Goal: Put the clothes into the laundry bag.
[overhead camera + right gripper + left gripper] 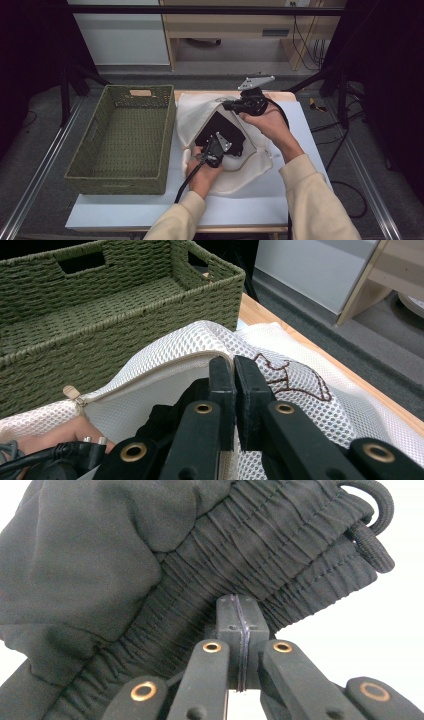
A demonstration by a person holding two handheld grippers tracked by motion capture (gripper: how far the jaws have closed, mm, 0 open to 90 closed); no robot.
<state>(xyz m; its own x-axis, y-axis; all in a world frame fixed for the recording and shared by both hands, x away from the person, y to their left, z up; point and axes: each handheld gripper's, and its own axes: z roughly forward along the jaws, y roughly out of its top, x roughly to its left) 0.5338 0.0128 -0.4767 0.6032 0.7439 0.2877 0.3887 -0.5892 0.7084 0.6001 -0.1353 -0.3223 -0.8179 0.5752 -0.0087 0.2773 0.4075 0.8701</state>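
Note:
A black garment [222,127] with an elastic waistband [280,540] and a drawstring [372,535] lies partly inside a white mesh bag [195,112] on the table. My left gripper [219,141] is shut on the garment's gathered waistband, its jaws [240,607] pressed together at the fabric. My right gripper [226,105] is shut on the mesh bag's zippered rim [165,367] and holds it lifted, with the tips [234,367] closed over the edge. Under that raised rim a bit of the black garment [160,420] shows.
A green woven basket [85,150] stands left of the bag, its near wall [100,355] close behind the bag's rim. The white table top [305,145] is bare to the right. A wooden table edge [310,347] and furniture lie beyond.

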